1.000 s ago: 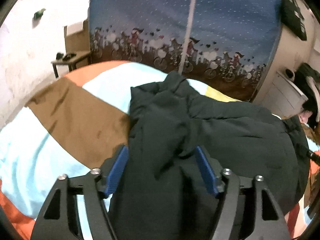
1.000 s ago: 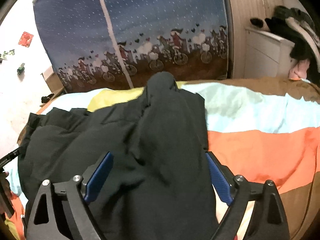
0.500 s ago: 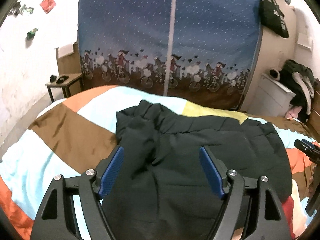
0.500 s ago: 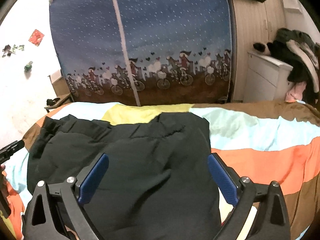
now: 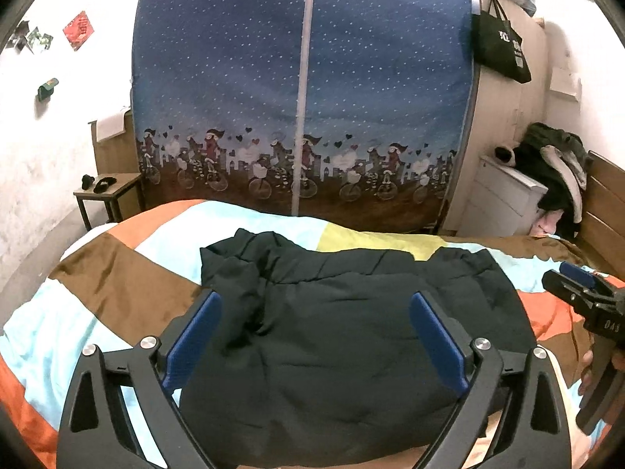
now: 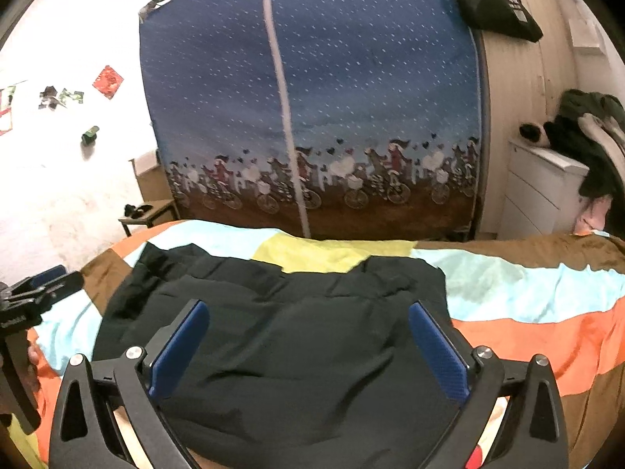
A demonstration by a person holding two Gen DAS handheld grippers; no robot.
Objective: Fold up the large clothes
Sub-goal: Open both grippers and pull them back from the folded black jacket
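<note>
A dark coat lies bunched on a bed with a striped cover, near the bed's near edge, its far edge close to a yellow patch. The left gripper hangs above the coat, jaws opening, nothing between the blue pads. The right gripper hangs above the coat's right part, jaws spread wide and empty. Beyond the bed stands a blue wardrobe printed with cyclists. A white dresser sits far right.
</note>
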